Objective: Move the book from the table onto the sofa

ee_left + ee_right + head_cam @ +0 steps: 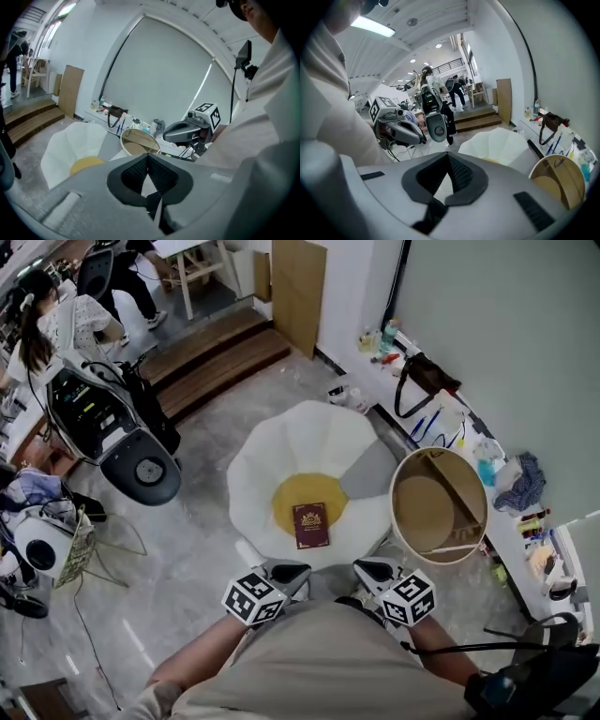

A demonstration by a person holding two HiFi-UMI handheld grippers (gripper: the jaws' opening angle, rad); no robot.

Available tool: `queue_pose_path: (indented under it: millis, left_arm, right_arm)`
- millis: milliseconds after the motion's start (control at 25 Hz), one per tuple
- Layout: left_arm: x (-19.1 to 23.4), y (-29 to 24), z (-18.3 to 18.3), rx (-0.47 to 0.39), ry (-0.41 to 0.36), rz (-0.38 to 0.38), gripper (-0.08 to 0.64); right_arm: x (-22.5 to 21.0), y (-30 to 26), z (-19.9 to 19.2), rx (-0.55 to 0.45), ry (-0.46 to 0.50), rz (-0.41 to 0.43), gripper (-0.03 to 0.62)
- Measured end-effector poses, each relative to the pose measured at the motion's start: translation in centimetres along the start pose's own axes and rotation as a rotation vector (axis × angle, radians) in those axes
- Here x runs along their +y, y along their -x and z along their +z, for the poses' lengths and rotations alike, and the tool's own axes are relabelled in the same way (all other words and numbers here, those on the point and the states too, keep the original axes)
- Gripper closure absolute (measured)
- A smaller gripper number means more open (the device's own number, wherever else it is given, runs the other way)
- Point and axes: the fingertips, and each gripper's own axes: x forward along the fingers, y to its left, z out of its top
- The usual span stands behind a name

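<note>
You hold both grippers up close in front of your chest, well apart from the book (310, 525) and above it. The left gripper (292, 572) has its jaws pressed together with nothing between the dark pads, and your own left gripper view shows only the floor and furniture beyond the tips. The right gripper (371, 570) is the same: jaws closed on each other, empty. The two sit side by side, near each other but not touching, each with its marker cube (253, 599) toward your body and its tips pointing forward and down. The book is not on the table. It lies flat, cover up, on the sofa (281, 451), a white seat shaped like a flower with broad petals. The dark red cover with its gold emblem rests on the yellow centre cushion (291, 495), toward the edge nearest you. The round table (422, 512), wood-coloured with a pale rim, stands just beside the sofa on your right, touching or almost touching the petals; you cannot tell which. Along the wall beyond the table runs a low white ledge (469, 423) crowded with small items, among them a black bag (427, 376). Wooden steps (216, 357) rise at the far left.
</note>
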Motion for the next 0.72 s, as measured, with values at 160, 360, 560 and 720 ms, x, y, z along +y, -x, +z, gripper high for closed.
queue_pose_path:
  millis: [160,360,560,720]
  left_arm:
    - [0.5,0.5,-0.3,0.021,-0.030,-0.029,0.552]
    - [0.8,1.1,-0.8,0.027,-0.063,-0.047,0.551]
    - [1.6,1.4,-0.5,0.023,-0.087,-0.072,0.551]
    - [1.1,1.4,-0.4,0.020,-0.096,-0.080,0.551]
  right_arm:
    - [0.8,-0.2,0.4,-0.027,-0.011,-0.039,0.580]
    - [2.2,-0.3,-0.1,-0.041,-0.018,-0.067,0.580]
    - [2.7,-0.9,1.0,-0.044,-0.017,-0.095,0.580]
    - [2.7,-0.4,1.5,-0.046,-0.001,-0.110,0.580]
